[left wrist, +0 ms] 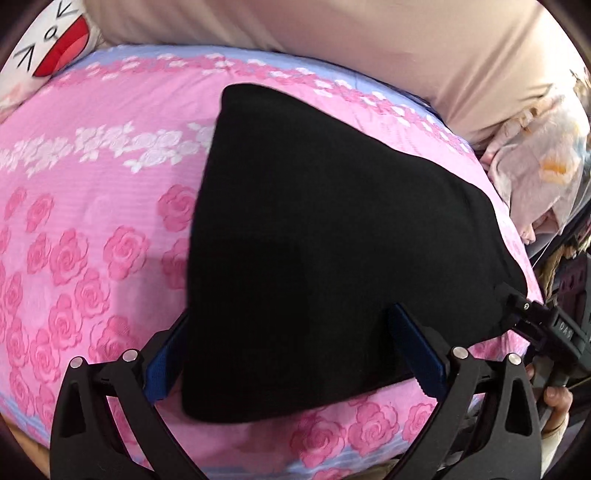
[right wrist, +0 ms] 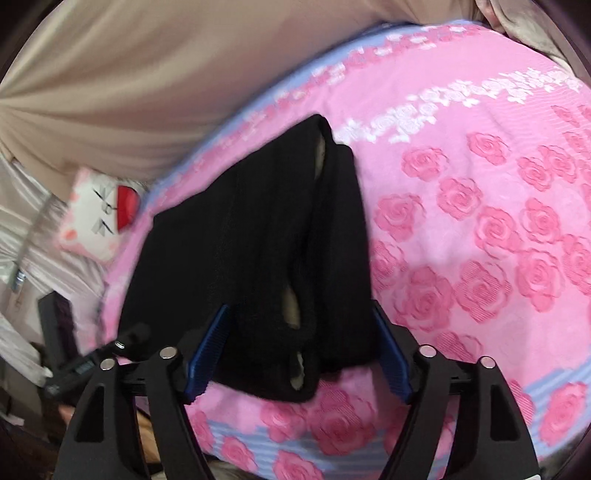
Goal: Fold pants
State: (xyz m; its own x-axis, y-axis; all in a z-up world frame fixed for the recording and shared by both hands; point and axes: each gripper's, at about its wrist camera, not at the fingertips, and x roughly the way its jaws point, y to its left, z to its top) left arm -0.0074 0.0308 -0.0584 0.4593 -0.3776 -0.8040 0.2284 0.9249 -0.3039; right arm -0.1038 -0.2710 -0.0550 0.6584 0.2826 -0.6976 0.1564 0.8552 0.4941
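Note:
The black pants [left wrist: 314, 236] lie folded into a compact dark stack on the pink rose-patterned bedspread [left wrist: 92, 221]. My left gripper [left wrist: 291, 354] is open, its blue-padded fingers straddling the near edge of the stack. In the right wrist view the pants [right wrist: 258, 240] show layered folds with pale lining peeking out. My right gripper [right wrist: 299, 354] is open, its fingers on either side of the near end of the pants. The right gripper [left wrist: 532, 321] also shows in the left wrist view at the stack's right corner.
A beige sheet [left wrist: 332, 33] covers the far side of the bed. A white cartoon-face pillow [right wrist: 99, 214] lies by the bed's edge. A floral quilt [left wrist: 535, 177] is heaped at the right. The bed's near edge [right wrist: 332, 454] lies just below the grippers.

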